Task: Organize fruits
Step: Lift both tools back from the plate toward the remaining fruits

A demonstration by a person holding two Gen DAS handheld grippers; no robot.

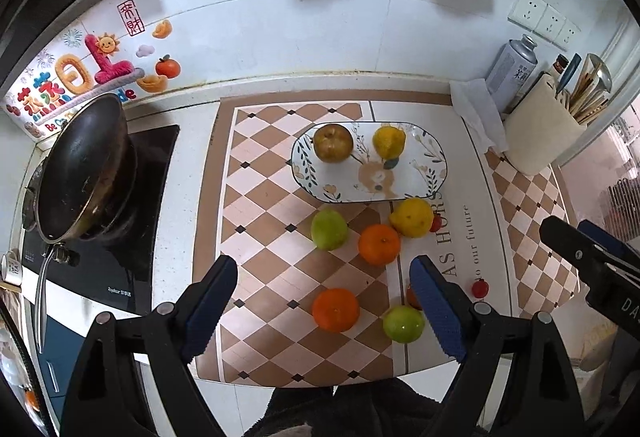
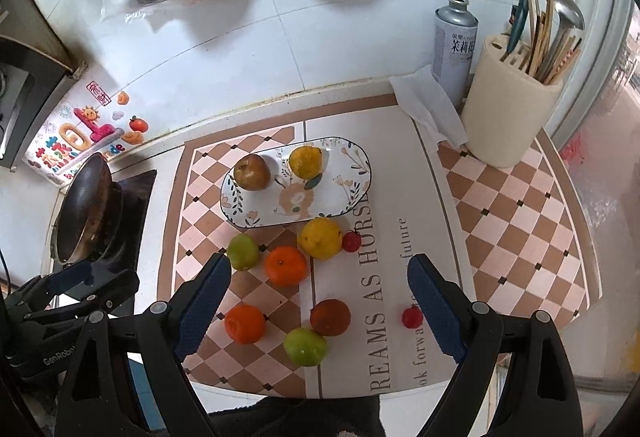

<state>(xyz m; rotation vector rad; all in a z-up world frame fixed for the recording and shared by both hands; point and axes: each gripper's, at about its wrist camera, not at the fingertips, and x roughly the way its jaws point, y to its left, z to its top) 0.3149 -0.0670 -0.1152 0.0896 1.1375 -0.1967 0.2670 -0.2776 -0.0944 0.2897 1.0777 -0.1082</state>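
An oval patterned plate (image 1: 420, 183) (image 2: 340, 193) lies on the checkered mat and holds a brown fruit (image 1: 333, 142) (image 2: 251, 172) and a yellow citrus (image 1: 389, 141) (image 2: 305, 161). In front of it on the mat lie a green fruit (image 1: 329, 229), an orange (image 1: 379, 244), a yellow fruit (image 1: 412, 217), a second orange (image 2: 245, 323), a second green fruit (image 2: 305, 346), a reddish-brown fruit (image 2: 330, 317) and two small red fruits (image 2: 351, 241) (image 2: 412, 317). My left gripper (image 1: 323, 260) and right gripper (image 2: 319, 257) hover above these loose fruits, both open and holding nothing.
A dark wok (image 1: 84, 169) sits on the stove at the left. At the back right stand a cream utensil holder (image 2: 508, 117), a spray can (image 2: 454, 41) and a white paper towel (image 2: 428, 105). Plastic bags hang on the tiled wall. The counter's front edge is just below the fruits.
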